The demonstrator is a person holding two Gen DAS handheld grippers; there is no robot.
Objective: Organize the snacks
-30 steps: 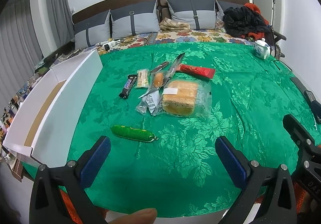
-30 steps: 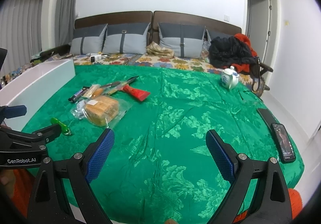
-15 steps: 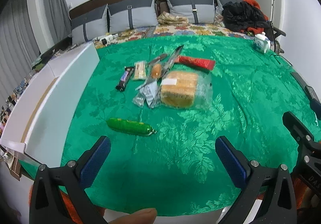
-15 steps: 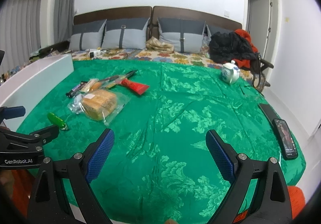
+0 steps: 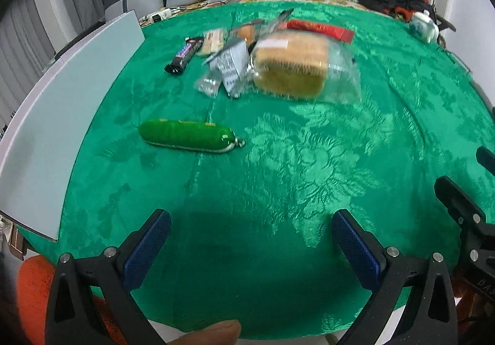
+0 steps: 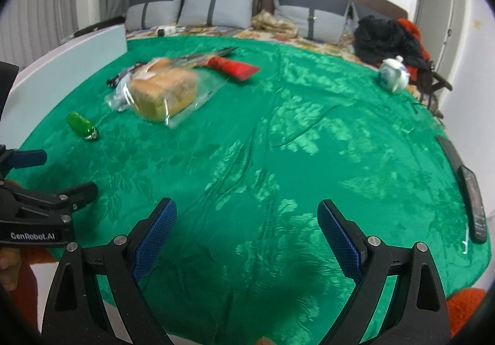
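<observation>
Green-wrapped and clipped at one end, a sausage stick (image 5: 185,135) lies alone on the green patterned cloth (image 5: 309,165) at about 11 o'clock from the left hand-held gripper (image 5: 251,241), well apart from it. Past it, toward 12 o'clock, sits the main cluster of snacks: a bagged loaf of sliced bread (image 5: 294,65), with small silver printed packets (image 5: 227,66) touching its left side. A dark chocolate bar (image 5: 182,56) lies at 11 o'clock from those packets, just beside a pale wrapped biscuit pack (image 5: 213,40). A red flat packet (image 5: 320,29) rests behind the bread at 1 o'clock. A white cardboard box (image 5: 62,116) stands along the cloth's left edge, at 9 o'clock from the sausage.

Both tools hover low over the near edge of the worktop with nothing between their blue pads. The left hand-held gripper's fingers stand wide apart, and so do those of the right hand-held gripper (image 6: 246,233). In the right wrist view a white teapot (image 6: 393,74) stands at 1 o'clock near the far right edge, and a black phone (image 6: 471,199) lies at 3 o'clock on the cloth's right rim. Grey cushions (image 6: 213,9) line the headboard beyond.
</observation>
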